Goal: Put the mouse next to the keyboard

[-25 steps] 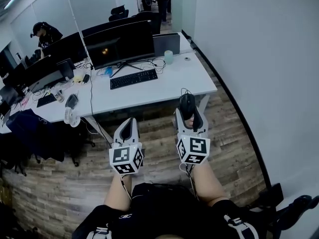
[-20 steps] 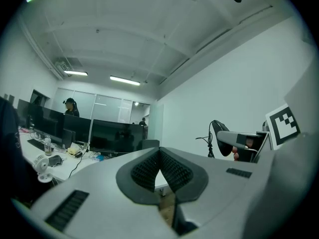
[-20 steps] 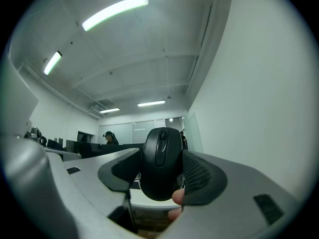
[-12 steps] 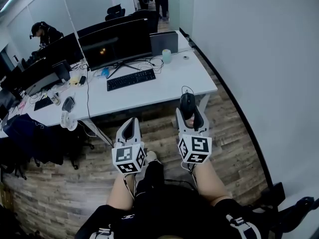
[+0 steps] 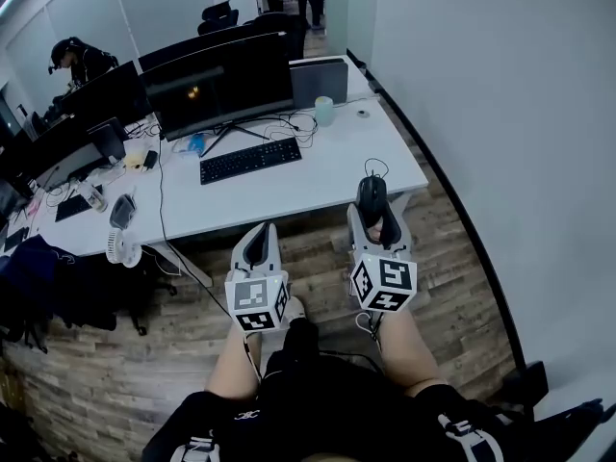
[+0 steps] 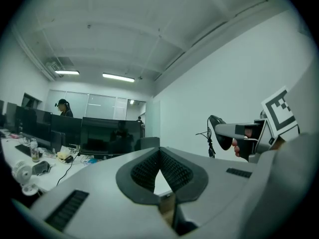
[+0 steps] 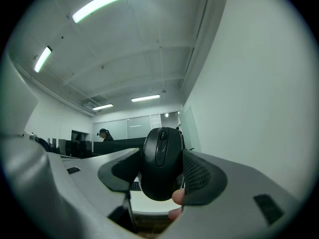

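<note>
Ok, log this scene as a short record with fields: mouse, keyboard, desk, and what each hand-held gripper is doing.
mouse: black mouse, clamped between the right jaws, held in the air and not on the desk
keyboard: black keyboard, flat on the desk in front of the monitor
desk: white desk, bare surface to the keyboard's right
right hand-held gripper: shut on the mouse
left hand-held gripper: jaws together, holding nothing
task state: mouse not yet placed
</note>
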The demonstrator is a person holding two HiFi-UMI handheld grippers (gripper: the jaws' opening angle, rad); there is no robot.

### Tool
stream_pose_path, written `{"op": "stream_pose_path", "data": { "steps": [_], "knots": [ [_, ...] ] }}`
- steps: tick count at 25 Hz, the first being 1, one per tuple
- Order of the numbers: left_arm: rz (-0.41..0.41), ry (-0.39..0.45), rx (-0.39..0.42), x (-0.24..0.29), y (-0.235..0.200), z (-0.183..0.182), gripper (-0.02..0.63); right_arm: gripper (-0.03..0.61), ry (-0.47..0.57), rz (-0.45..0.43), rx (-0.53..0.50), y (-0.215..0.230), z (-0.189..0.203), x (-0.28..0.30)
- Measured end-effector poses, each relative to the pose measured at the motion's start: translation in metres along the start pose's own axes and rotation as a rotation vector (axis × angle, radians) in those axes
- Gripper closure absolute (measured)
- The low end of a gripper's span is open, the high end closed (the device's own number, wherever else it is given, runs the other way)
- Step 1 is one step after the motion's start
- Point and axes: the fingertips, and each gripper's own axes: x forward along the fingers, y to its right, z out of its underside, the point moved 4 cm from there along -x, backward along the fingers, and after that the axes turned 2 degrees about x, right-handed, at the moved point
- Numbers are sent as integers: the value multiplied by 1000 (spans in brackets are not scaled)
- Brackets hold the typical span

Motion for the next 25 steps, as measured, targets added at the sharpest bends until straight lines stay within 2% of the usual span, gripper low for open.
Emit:
{"op": "stream_pose_path", "data": {
  "steps": [5,9,17,21,25],
  "knots": [
    [14,-16,-4,69,-39,16,603,299,-22,3,-8,-4,25,76],
    [34,-12,32,137,-69,5,603,299,-42,2,-15,-10,29,148],
    [116,-13,-32,267,-138,-9,603,299,-38,41,-36,-22,24,290],
    [146,-30,-44,311,-159,-6,603,299,-66,74,-36,-18,35,332],
    [143,-56,-68,342,-171,1,603,299,-111,80,-54,-11,49,363]
  ]
}}
